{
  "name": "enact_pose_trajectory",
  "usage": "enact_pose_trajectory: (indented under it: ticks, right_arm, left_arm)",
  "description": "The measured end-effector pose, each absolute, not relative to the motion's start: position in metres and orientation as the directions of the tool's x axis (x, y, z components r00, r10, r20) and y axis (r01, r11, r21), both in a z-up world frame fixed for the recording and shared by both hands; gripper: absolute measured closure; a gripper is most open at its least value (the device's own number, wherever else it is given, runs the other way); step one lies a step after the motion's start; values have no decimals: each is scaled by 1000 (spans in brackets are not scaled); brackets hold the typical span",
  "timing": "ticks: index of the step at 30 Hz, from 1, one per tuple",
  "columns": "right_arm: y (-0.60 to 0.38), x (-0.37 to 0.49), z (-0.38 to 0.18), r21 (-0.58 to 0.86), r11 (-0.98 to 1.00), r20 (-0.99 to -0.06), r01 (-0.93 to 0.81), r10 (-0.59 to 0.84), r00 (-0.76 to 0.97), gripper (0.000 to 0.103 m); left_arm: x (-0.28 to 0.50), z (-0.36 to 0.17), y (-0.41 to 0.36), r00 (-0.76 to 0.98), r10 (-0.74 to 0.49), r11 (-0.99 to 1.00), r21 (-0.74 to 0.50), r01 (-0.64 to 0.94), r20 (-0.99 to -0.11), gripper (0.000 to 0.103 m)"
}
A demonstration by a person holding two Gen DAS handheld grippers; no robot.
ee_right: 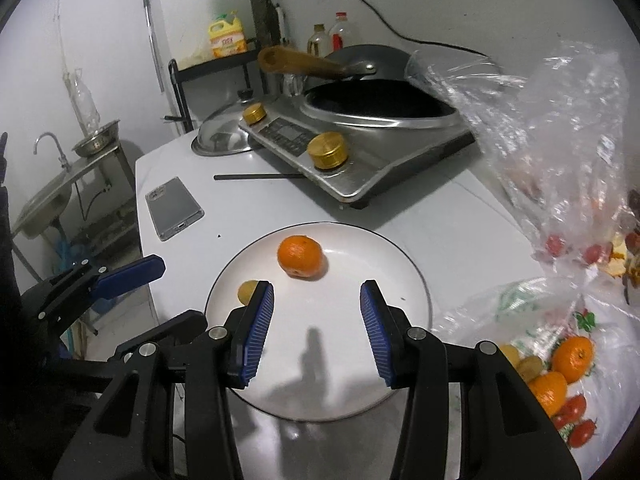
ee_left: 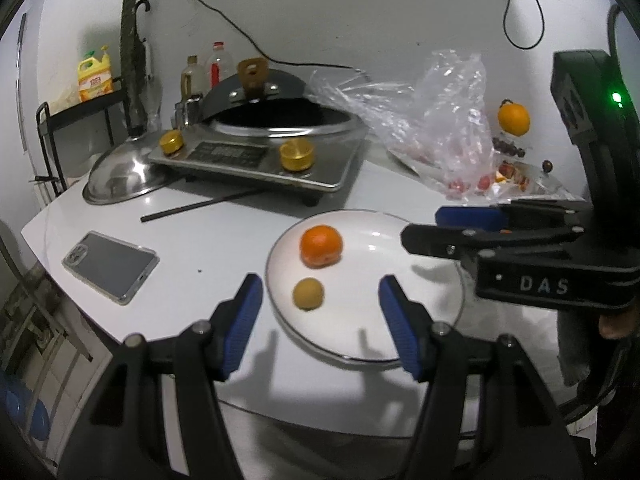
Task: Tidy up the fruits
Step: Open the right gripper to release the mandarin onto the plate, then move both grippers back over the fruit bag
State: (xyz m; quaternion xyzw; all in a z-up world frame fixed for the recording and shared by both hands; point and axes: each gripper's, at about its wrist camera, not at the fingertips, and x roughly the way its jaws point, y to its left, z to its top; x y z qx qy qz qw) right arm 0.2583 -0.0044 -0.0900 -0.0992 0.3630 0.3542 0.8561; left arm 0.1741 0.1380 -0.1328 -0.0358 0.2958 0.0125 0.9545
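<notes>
Left tongs (ee_left: 320, 300) and right tongs (ee_right: 317, 308) both parted, empty, above white plate (ee_right: 400, 264). Plate holds orange (ee_right: 300, 257) and small yellow-brown fruit (ee_left: 307, 294). Plastic bag (ee_right: 560, 360) on surface (ee_left: 200, 248) holds oranges, tomatoes.

The right gripper (ee_right: 317, 330) hangs above the white plate (ee_right: 408, 280), jaws apart and empty. An orange (ee_right: 300, 257) and a small yellowish fruit (ee_right: 247, 291) lie on its far left.
</notes>
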Motion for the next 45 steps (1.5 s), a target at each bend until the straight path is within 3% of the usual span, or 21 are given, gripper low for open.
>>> enact_pose_trajectory:
  ticks: [45]
  right_arm:
    - [-209,234,-91,101,865,-635,-492,437,637,55]
  left_arm:
    - [193,-126,-31,795,-149,983,1,184,-588,41]
